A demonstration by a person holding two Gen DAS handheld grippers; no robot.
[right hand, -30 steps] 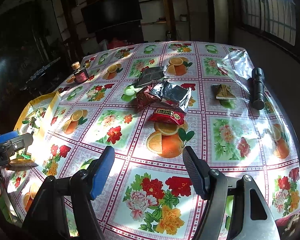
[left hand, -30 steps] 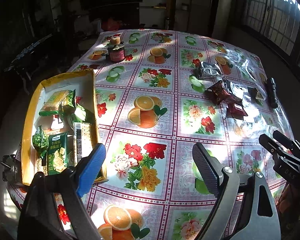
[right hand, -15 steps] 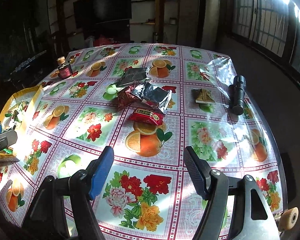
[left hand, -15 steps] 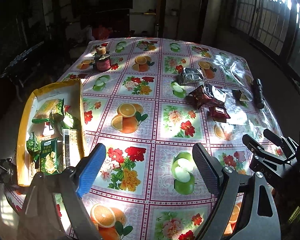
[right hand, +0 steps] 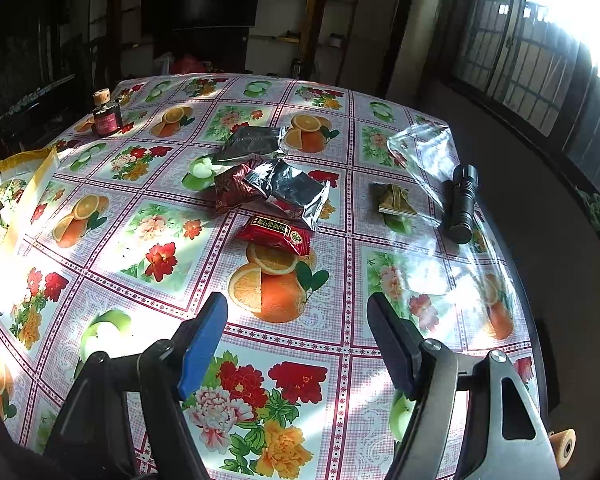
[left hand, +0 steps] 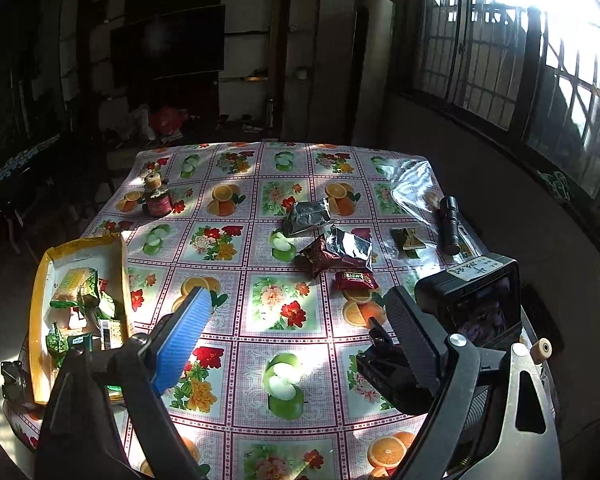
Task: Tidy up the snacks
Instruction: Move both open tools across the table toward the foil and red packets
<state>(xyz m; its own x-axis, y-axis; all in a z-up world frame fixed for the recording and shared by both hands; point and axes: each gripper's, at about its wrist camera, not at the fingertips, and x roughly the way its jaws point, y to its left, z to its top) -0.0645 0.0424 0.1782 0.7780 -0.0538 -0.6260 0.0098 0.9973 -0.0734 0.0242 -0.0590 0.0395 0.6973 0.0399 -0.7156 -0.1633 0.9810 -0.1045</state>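
Note:
A yellow tray (left hand: 40, 280) at the table's left edge holds several green snack packets (left hand: 80, 292); its corner also shows in the right wrist view (right hand: 40, 160). Loose snacks lie mid-table: a red packet (right hand: 276, 234), a silver packet (right hand: 292, 190), a dark red packet (right hand: 234, 188), a second silver packet (right hand: 252, 144) and a small green-gold packet (right hand: 394, 200). My left gripper (left hand: 300, 320) is open and empty, high above the near table. My right gripper (right hand: 296, 332) is open and empty, short of the red packet. Its body shows in the left wrist view (left hand: 460, 312).
A black flashlight (right hand: 462, 200) lies by the table's right edge on clear plastic film (right hand: 424, 148). A small dark jar with a cork lid (right hand: 106, 114) stands at the far left. The floral tablecloth (right hand: 160, 256) covers the table. Windows are on the right.
Both grippers have pulled back and risen, so more of the table and room shows. The right gripper's body now sits closer in the left wrist view. Nothing was grasped.

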